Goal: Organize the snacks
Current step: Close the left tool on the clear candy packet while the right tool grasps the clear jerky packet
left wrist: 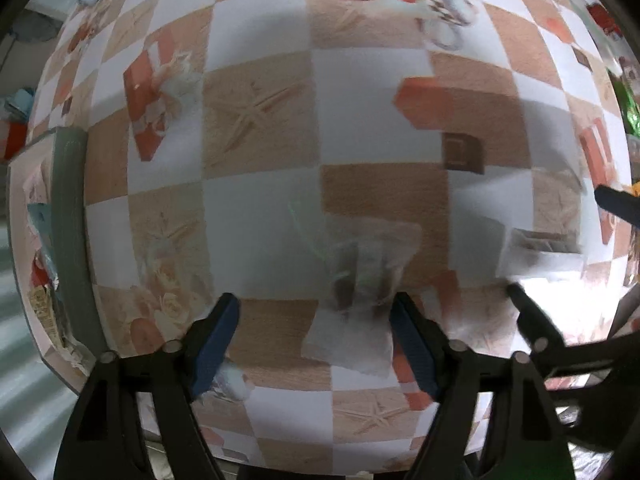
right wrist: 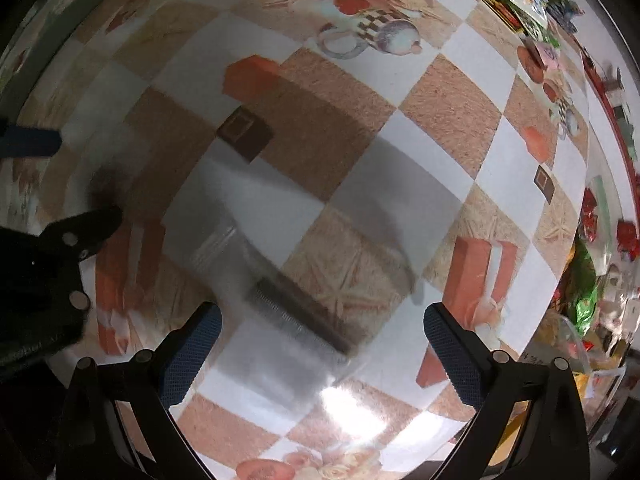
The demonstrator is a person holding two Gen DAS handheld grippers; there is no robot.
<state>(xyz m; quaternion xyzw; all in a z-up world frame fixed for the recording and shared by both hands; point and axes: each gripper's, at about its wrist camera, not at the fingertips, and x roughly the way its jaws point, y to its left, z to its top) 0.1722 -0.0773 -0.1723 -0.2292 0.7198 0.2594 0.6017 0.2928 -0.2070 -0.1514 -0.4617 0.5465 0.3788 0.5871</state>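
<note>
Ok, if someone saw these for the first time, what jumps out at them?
The loud checkered tablecloth, printed with starfish and teapots, fills both views. A clear plastic bag lies blurred between the open left gripper, and a heap of bright snack packets crowds the table's right edge beyond the open right gripper.

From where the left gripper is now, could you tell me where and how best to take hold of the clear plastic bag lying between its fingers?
The clear plastic bag lies flat and crumpled on the tablecloth, so probably pinch its raised, bunched middle rather than a flat edge. Come straight down from above with the left gripper, whose open fingers already straddle it. Blur hides finer detail.
</note>
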